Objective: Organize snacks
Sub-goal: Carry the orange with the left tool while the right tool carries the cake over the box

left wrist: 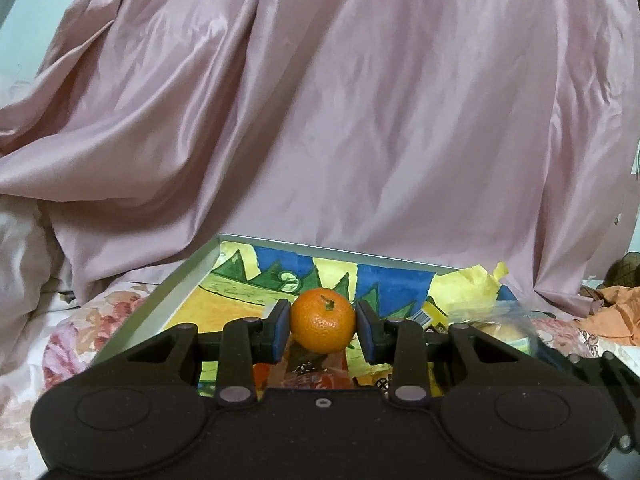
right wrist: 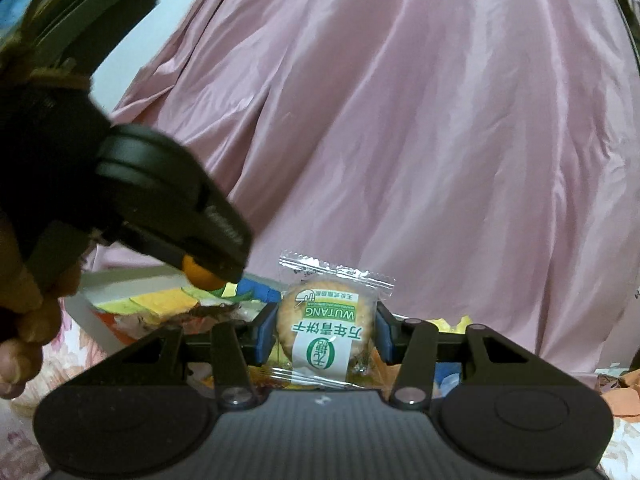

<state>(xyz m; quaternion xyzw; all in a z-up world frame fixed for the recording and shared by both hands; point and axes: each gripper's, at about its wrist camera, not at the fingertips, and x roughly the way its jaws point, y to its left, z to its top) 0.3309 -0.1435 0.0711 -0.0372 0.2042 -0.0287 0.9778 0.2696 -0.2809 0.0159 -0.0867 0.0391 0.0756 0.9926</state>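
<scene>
Pink cloth drapes behind a tray on a floral bed. Left hand-held gripper clamps a tangerine, stem up, seemingly above the tray. Right hand-held gripper pinches a biscuit packet, long axis upright, print inverted.

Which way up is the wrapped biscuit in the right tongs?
Upside down. The round biscuit in its clear plastic wrapper shows its green WUTANG lettering inverted, pinched between the blue pads of the right tongs.

Each hand-held gripper is matte black, with blue finger pads, silver pivot screws and round side discs.
</scene>
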